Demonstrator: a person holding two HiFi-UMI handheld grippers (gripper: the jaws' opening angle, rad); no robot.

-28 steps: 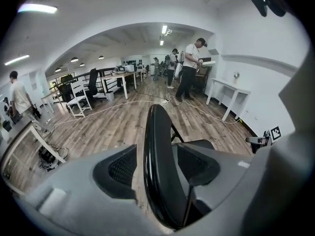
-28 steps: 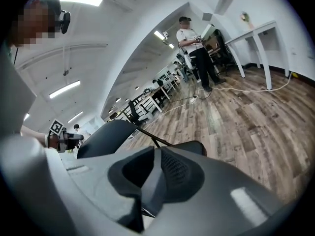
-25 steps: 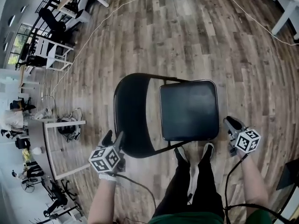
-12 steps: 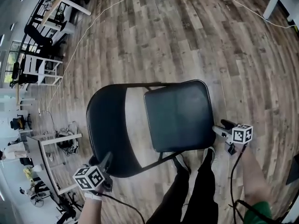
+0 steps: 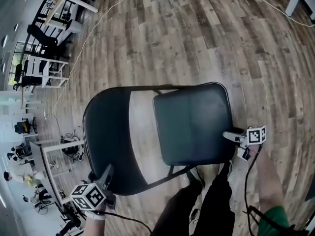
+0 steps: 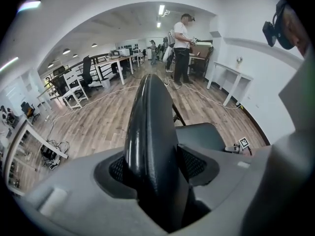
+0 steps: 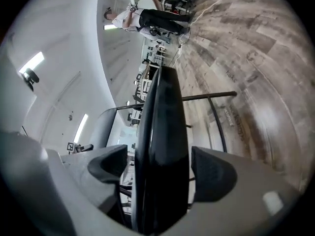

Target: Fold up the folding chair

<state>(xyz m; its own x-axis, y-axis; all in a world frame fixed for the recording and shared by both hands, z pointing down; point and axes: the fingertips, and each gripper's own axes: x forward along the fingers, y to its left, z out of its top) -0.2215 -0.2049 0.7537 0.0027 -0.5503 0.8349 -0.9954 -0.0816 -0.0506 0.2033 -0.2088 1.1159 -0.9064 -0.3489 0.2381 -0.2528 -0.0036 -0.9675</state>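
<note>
The black folding chair stands open on the wood floor, backrest [image 5: 106,141] at the left and padded seat [image 5: 194,124] at the right of the head view. My left gripper [image 5: 106,173] is at the backrest's near rim. In the left gripper view the backrest [image 6: 150,107] fills the gap of the left gripper [image 6: 150,163]; its jaws have just been closing and both pads touch it. My right gripper [image 5: 229,135] is at the seat's right edge. The seat's edge [image 7: 162,132] stands between the jaws of the right gripper [image 7: 162,168], which have just been opening, with a gap at each pad.
The person's legs [image 5: 206,200] stand right behind the chair. A white cable [image 5: 93,33] runs over the floor. White chairs and desks [image 5: 42,65] and a table frame [image 5: 54,151] are at the left. Another person [image 6: 181,48] stands far off near a white table [image 6: 231,80].
The right gripper has come in from beside the chair to the seat's right edge and its jaws have widened. The left gripper has slid down-left along the backrest's rim.
</note>
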